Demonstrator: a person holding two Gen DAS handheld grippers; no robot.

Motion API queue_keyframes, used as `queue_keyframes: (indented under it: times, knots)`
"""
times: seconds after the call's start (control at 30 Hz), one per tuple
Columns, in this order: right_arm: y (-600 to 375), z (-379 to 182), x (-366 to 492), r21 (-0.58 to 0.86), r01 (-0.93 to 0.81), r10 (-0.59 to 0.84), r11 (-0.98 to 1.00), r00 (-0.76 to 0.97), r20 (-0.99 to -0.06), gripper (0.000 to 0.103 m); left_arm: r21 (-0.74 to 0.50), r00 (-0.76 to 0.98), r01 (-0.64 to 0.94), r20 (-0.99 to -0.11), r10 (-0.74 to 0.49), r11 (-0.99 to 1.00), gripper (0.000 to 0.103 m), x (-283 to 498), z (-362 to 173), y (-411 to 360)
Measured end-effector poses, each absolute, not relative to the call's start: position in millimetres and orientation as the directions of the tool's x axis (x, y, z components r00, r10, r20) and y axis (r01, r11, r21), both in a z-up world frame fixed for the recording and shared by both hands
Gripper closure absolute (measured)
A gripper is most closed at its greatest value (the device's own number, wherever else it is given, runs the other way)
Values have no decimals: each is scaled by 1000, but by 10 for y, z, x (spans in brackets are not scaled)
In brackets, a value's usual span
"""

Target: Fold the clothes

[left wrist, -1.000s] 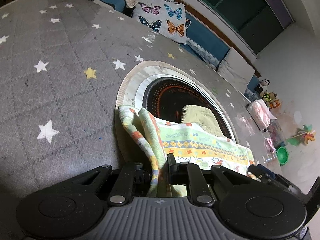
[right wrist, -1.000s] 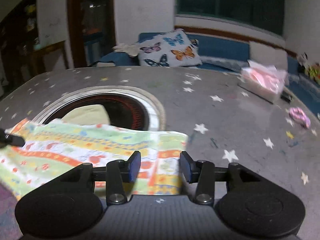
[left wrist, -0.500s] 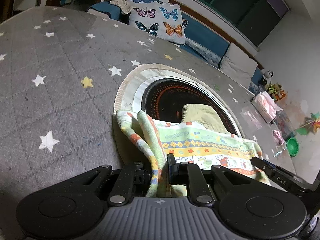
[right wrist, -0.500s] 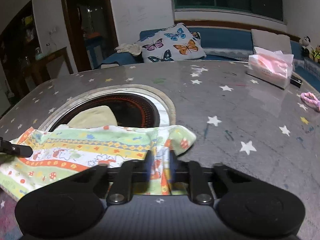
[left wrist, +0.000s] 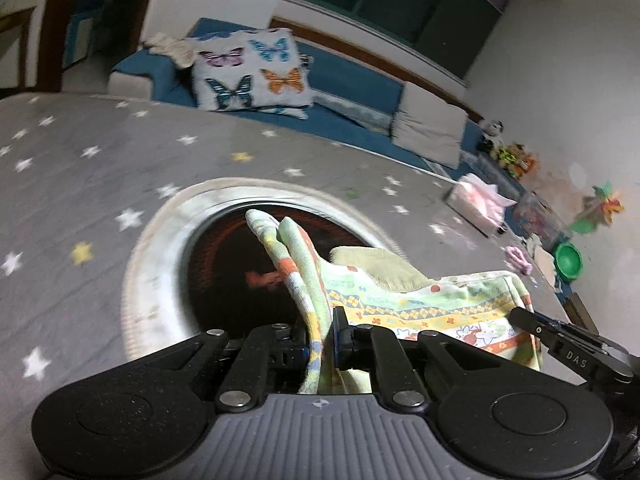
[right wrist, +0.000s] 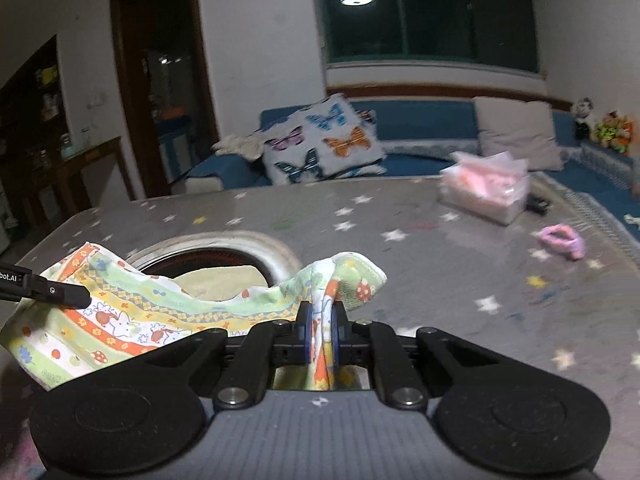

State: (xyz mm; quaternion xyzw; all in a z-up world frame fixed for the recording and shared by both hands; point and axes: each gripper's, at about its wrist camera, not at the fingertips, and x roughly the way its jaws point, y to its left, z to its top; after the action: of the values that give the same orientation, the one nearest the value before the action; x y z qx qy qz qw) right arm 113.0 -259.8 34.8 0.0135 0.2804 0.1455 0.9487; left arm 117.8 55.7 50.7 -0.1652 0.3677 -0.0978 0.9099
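A striped, cartoon-printed cloth (left wrist: pixel 432 312) in green, yellow and orange hangs lifted between both grippers over the table. My left gripper (left wrist: pixel 322 332) is shut on one bunched corner of it. My right gripper (right wrist: pixel 322 332) is shut on the opposite corner, and the patterned cloth (right wrist: pixel 132 312) stretches from there toward the left gripper's finger at the frame's left edge. The right gripper's finger shows at the lower right in the left wrist view. A folded pale yellow-green cloth (left wrist: pixel 372 264) lies in the round recess behind it.
The grey star-patterned table cover (right wrist: pixel 440 280) has a round dark recess with a pale ring (left wrist: pixel 160 240) in the middle. A pink tissue pack (right wrist: pixel 484 188) and a pink hair tie (right wrist: pixel 560 240) lie at the far right. A blue sofa with a butterfly cushion (right wrist: pixel 320 140) stands behind.
The right gripper shut on the cloth's right corner. Both grippers then rose and lifted the cloth off the table, so it now sags between them.
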Motion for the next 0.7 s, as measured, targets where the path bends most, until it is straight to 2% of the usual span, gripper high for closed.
queue_keyframes:
  times: [0.4,0.7]
  knots:
    - [-3437,571,1262,36,-95,100,995,858,-504,95,-330,676,199,-635,-374,923,92,1728,575,-451]
    - [-3879,490,1441,11,-8,13,1000,861,-508,95,-284,639,252,-669,-380,925,92,2029,447,-1016]
